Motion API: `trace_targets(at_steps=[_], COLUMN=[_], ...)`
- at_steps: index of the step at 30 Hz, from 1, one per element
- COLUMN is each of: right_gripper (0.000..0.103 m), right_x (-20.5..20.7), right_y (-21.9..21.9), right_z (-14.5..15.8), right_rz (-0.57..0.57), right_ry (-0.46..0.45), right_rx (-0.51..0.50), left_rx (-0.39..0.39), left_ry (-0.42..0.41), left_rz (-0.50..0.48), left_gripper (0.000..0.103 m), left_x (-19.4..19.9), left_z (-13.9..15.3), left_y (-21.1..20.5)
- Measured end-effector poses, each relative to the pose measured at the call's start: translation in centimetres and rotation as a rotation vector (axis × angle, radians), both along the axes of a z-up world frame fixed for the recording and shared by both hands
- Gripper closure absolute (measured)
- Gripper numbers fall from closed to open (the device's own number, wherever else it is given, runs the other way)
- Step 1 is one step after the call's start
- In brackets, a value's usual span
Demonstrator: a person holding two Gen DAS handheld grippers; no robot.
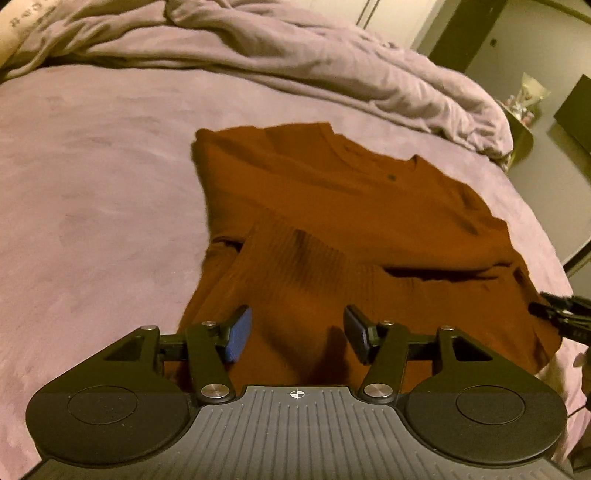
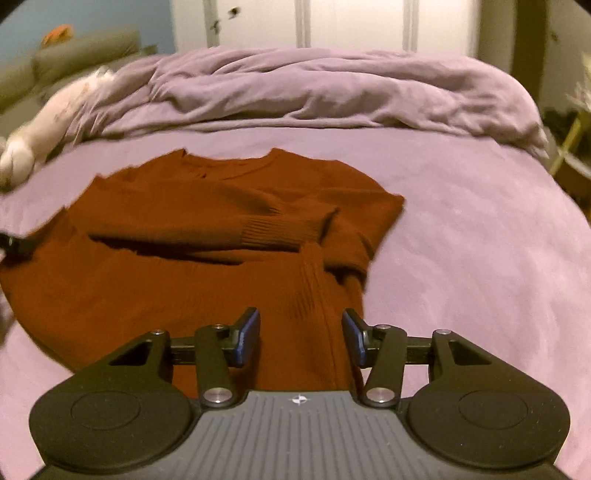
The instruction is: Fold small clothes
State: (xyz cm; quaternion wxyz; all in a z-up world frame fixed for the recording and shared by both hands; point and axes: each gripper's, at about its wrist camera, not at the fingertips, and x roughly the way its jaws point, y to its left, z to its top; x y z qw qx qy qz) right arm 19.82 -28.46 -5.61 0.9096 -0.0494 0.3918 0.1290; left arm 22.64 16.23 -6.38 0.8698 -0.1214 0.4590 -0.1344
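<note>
Both grippers, left [image 1: 297, 334] and right [image 2: 300, 336], gape above a rust sweater [image 2: 192, 258] on the lilac bed [image 2: 461, 240].

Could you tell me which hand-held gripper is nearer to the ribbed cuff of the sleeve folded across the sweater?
Right. The right hand-held gripper hangs open just short of the ribbed cuff; the left hand-held gripper is open over the hem, across the sweater.

no legible words or numbers, faint print on pale pillow [image 1: 22, 26] too blurred to read
</note>
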Motion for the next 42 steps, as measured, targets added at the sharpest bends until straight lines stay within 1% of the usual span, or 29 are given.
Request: trace_targets(at_steps=[1, 2, 3, 4, 5, 6, 9, 14, 16, 18, 20, 22, 23, 24, 26, 27, 29, 31, 33, 34, 36, 37, 38, 40, 42], right_gripper=[0.056, 0.059, 0.063, 0.065, 0.078, 0.096, 0.096, 0.096, 0.096, 0.096, 0.095, 0.095, 0.095, 0.095, 0.095, 0.095, 0.094, 0.094, 0.094, 0.094, 0.094, 0.095, 0.095, 0.095, 0.095], right_x=[0.5, 1.0, 1.3, 1.6, 1.8, 1.9, 1.7, 0.9, 1.0, 1.5, 1.9, 1.9, 1.8, 1.8, 1.8, 1.9, 2.0, 2.1, 2.1, 2.1, 2.1, 2.1, 2.2, 2.4, 2.7], right_y=[0.3, 0.4, 0.5, 0.5, 0.4, 0.3, -0.1, 0.0, 0.1, 0.4, 0.4, 0.5, 0.6, 0.6, 0.6, 0.6, 0.7, 0.7, 0.7, 0.7, 0.8, 0.7, 0.7, 0.7, 0.8], right_z=[-0.3, -0.5, -0.8, -1.0, -1.2, -1.2, -1.1, -0.4, -0.4, -0.7, -1.1, -1.1, -1.0, -1.1, -1.2, -1.2, -1.3, -1.3, -1.3, -1.3, -1.3, -1.3, -1.4, -1.3, -1.5], right_rz=[0.009, 0.016, 0.017, 0.014, 0.009, 0.009, 0.009, 0.043, 0.046, 0.034, 0.027, 0.028, 0.033, 0.035, 0.033, 0.032, 0.029, 0.023, 0.021, 0.025, 0.032, 0.035, 0.037, 0.033, 0.025], right_ry=[0.001, 0.007, 0.014, 0.021, 0.022, 0.02, 0.009, -0.025, -0.02, -0.007, 0.023, 0.027, 0.024, 0.026, 0.03, 0.031, 0.034, 0.038, 0.039, 0.037, 0.035, 0.037, 0.038, 0.039, 0.043], right_rx=[-0.012, -0.018, -0.019, -0.019, -0.011, 0.0, 0.018, 0.036, 0.04, 0.01, 0.015, 0.019, 0.015, 0.014, 0.017, 0.017, 0.02, 0.024, 0.028, 0.024, 0.018, 0.018, 0.016, 0.012, 0.002], left_rx=[-0.003, -0.002, 0.012, 0.032, 0.045, 0.047, 0.036, 0.031, 0.057, 0.083, 0.078, 0.053, 0.05, 0.056, 0.064, 0.068, 0.076, 0.043, 0.018, 0.003, -0.013, -0.01, 0.001, 0.017, 0.042], left_ry=[0.005, 0.006, 0.002, -0.006, -0.011, -0.011, -0.026, -0.081, -0.088, -0.069, -0.071, -0.094, -0.111, -0.128, -0.153, -0.146, -0.118, -0.083, -0.068, -0.066, -0.058, -0.05, -0.046, -0.042, -0.022], left_rz=[-0.004, -0.015, -0.02, -0.024, -0.03, -0.032, -0.055, -0.134, -0.145, -0.131, -0.098, -0.073, -0.056, -0.038, -0.013, 0.0, 0.027, 0.02, -0.002, -0.018, -0.027, -0.029, -0.034, -0.05, -0.069], left_gripper=[0.048, 0.054, 0.068, 0.076, 0.09, 0.093, 0.097, 0.097, 0.093, 0.076, 0.073, 0.065, 0.051, 0.039, 0.037, 0.036, 0.036, 0.038, 0.05, 0.055, 0.071, 0.077, 0.086, 0.087, 0.084], left_x=[0.4, 0.7, 0.9, 1.1, 1.2, 1.3, 1.4, 1.0, 1.2, 1.6, 1.6, 1.3, 1.0, 0.7, 0.4, 0.6, 1.0, 1.6, 1.9, 2.0, 2.2, 2.4, 2.7, 3.0, 3.5], left_z=[-0.2, -0.5, -0.6, -0.6, -0.7, -0.8, -0.7, 0.0, -0.2, -0.6, -0.5, 0.2, 0.7, 1.1, 1.6, 1.6, 1.1, 0.3, -0.2, -0.3, -0.7, -0.9, -1.1, -1.4, -1.8], left_y=[-0.2, -0.3, -0.6, -0.8, -1.0, -1.1, -1.3, -2.6, -3.2, -3.4, -3.0, -2.3, -1.9, -1.5, -0.5, -0.1, 0.8, 1.2, 1.1, 1.0, 0.9, 0.7, 0.5, -0.1, -0.7])
